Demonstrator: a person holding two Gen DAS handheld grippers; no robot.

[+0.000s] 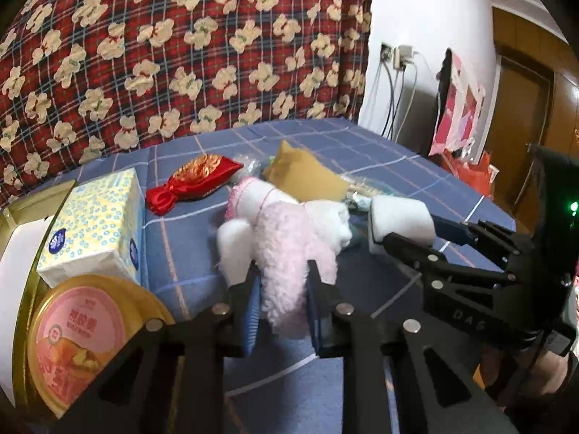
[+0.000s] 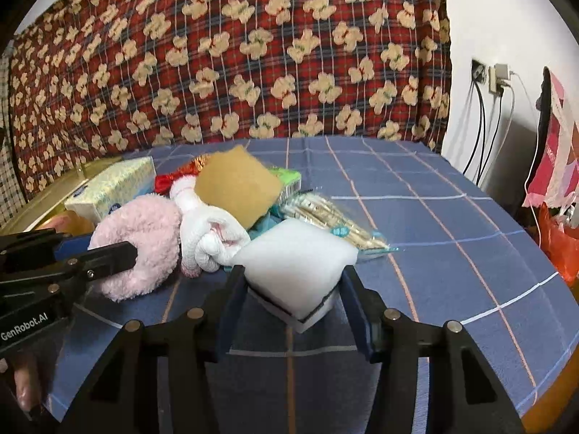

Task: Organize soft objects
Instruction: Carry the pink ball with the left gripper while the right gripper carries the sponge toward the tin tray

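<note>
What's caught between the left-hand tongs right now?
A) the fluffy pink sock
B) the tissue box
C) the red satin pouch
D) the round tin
A: the left tongs are pinched onto the pink sock, while the red pouch, tissue box and tin lie untouched off to the side.

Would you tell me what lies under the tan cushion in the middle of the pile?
The tan cushion rests on a white knitted sock bundle, a clear packet of sticks and a green packet. Whatever lies beneath its centre is hidden.
</note>
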